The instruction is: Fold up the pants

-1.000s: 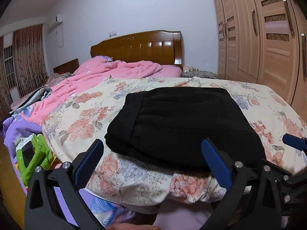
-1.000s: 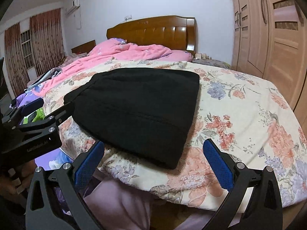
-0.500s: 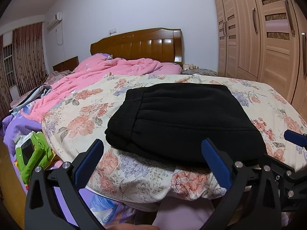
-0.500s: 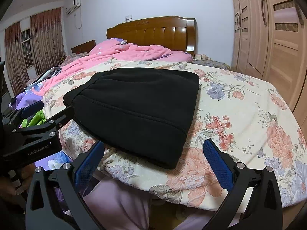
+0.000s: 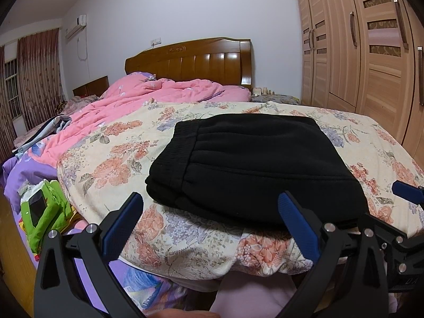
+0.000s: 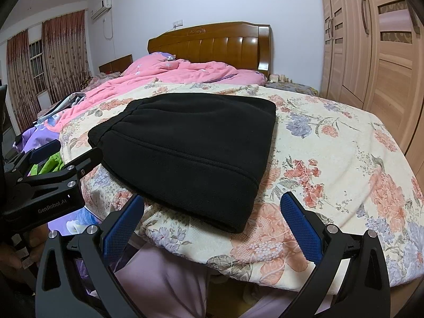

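1. Both my left gripper [image 5: 210, 224] and right gripper [image 6: 212, 224] have drawn back slightly over the last second — jaws apart, empty.
2. The pants [image 5: 254, 164] lie folded at frame centre on the floral quilt [image 5: 106, 156], unmoved.
3. Judgement: folding looks complete — nothing left to grasp.

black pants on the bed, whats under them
The folded black pants lie on a floral quilt that spreads out around them on every side. Whatever lies beneath the quilt is covered. Nothing can be seen tucked between pants and quilt.
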Tool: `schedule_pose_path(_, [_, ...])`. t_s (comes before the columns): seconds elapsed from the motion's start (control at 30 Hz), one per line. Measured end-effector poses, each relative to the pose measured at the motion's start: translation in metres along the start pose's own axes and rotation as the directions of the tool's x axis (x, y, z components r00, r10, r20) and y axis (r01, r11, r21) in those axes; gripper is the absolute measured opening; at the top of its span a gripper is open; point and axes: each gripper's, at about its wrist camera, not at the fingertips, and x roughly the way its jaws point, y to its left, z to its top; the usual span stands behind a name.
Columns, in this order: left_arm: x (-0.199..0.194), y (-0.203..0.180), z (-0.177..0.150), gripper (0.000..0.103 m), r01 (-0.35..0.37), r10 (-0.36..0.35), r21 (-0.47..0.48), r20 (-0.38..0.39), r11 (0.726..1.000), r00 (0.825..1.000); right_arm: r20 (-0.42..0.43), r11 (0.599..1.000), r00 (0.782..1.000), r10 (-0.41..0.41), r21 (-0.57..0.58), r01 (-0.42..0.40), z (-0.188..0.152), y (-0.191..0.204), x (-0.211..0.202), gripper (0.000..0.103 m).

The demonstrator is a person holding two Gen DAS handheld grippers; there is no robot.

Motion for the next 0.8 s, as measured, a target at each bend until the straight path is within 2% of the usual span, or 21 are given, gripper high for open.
schedule_pose_path(0.8, [-0.0004,0.0023,0.0009,0.101,-0.015,0.015,-0.011,0.008,1.0,1.0,0.0,1.0,1.0,0.0,0.0,0.0,0.0,0.0011,-0.0003,0.099])
